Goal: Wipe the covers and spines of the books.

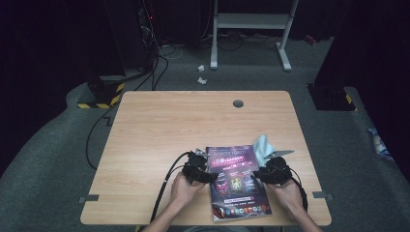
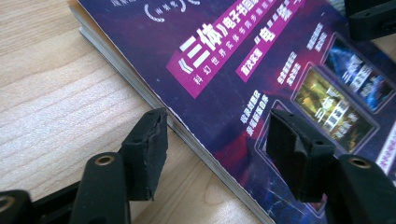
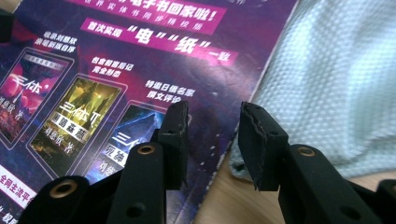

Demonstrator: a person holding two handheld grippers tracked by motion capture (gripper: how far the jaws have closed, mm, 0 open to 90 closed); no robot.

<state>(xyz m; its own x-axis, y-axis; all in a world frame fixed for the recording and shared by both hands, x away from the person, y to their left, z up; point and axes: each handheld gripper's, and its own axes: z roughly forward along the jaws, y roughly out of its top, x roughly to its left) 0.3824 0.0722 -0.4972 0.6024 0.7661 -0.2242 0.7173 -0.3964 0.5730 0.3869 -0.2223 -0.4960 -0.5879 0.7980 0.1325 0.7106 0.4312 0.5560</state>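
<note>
Wooden table point(image 1: 159, 130) stands on grey carpet point(image 1: 48, 140) in dark room.

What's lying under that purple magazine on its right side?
A pale blue cloth pokes out from beneath the magazine; how far it reaches underneath is covered.

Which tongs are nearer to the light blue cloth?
Right. The right tongs straddle the magazine edge beside the cloth; the left tongs are at the magazine's opposite edge.
</note>
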